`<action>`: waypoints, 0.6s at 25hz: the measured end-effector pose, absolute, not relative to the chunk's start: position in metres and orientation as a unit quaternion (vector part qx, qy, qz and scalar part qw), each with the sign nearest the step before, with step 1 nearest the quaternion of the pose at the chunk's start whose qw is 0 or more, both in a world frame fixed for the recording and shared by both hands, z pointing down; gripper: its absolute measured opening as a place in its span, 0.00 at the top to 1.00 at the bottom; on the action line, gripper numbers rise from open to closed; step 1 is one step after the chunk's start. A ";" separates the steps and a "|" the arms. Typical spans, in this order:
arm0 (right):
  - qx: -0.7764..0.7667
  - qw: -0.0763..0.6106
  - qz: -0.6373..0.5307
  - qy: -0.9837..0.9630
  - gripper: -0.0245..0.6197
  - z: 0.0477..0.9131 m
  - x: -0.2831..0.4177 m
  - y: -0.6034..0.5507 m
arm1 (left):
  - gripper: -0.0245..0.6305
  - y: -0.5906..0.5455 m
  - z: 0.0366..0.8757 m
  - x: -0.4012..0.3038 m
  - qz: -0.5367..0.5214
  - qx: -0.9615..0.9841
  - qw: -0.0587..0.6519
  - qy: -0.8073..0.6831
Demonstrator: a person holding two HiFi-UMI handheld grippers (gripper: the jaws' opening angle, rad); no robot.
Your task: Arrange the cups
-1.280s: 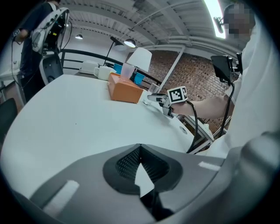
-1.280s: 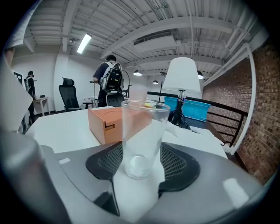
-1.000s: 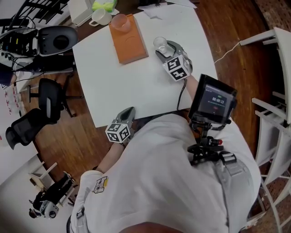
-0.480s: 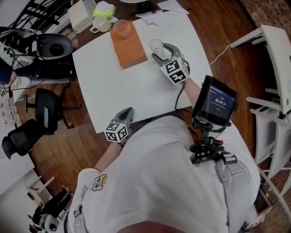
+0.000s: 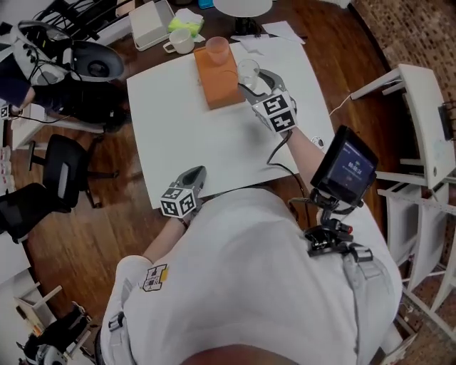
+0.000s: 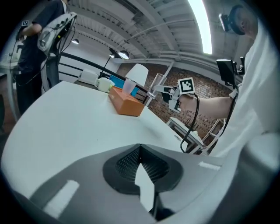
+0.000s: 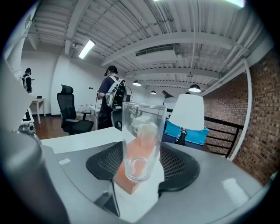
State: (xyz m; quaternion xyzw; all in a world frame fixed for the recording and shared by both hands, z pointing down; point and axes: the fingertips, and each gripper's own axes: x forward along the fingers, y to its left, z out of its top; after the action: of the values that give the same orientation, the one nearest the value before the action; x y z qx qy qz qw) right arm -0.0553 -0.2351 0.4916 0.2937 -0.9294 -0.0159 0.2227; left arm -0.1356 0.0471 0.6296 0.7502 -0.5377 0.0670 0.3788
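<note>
- Right gripper (image 5: 251, 78) was over the far right part of the white tabletop (image 5: 206, 146), its fingers closed on a clear glass (image 5: 247, 70) and spread only as wide as the glass.
- Right gripper view: the clear glass (image 7: 142, 140) stood upright between the two dark ribbed pads (image 7: 180, 168), empty, rim up, thick base down.
- Left gripper view: the clear glass (image 6: 158, 83) hung off the tabletop in the right gripper (image 6: 162, 90), just right of the orange block (image 6: 127, 105).
- Orange block (image 5: 216, 84) lay on the far part of the tabletop, long side running near to far. The glass was just beside its right edge; whether the two touched could not be told.
- Pink cup (image 5: 217, 50) stood upright on the far end of the block, also visible in the left gripper view (image 6: 129, 86).
- Left gripper (image 5: 195, 175) was at the near edge of the tabletop, well apart from the block and the glass. Its fingers (image 6: 124, 164) were fully together with nothing between them.
- White mug (image 5: 179, 44) stood past the far edge of the tabletop, on a dark surface, beside a yellow-green item (image 5: 187, 23) and a white box (image 5: 151, 21).
- Black office chair (image 5: 63, 175) stood on the wooden floor, left of the tabletop.
</note>
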 end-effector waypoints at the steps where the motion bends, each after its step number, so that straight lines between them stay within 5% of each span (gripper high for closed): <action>1: 0.295 0.220 -0.017 -0.930 0.56 0.486 -0.065 -0.234 | 0.96 0.048 0.629 -0.145 0.063 0.750 0.379 -0.539; 15: 0.293 0.202 0.012 -0.934 0.56 0.484 -0.100 -0.253 | 0.96 0.070 0.625 -0.153 0.065 0.749 0.369 -0.546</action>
State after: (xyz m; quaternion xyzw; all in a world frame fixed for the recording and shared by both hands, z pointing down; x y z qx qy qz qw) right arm -0.1003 -0.2531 0.4836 0.2932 -0.9344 0.0124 0.2020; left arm -0.1532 0.0701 0.6250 0.7495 -0.5458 0.0655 0.3689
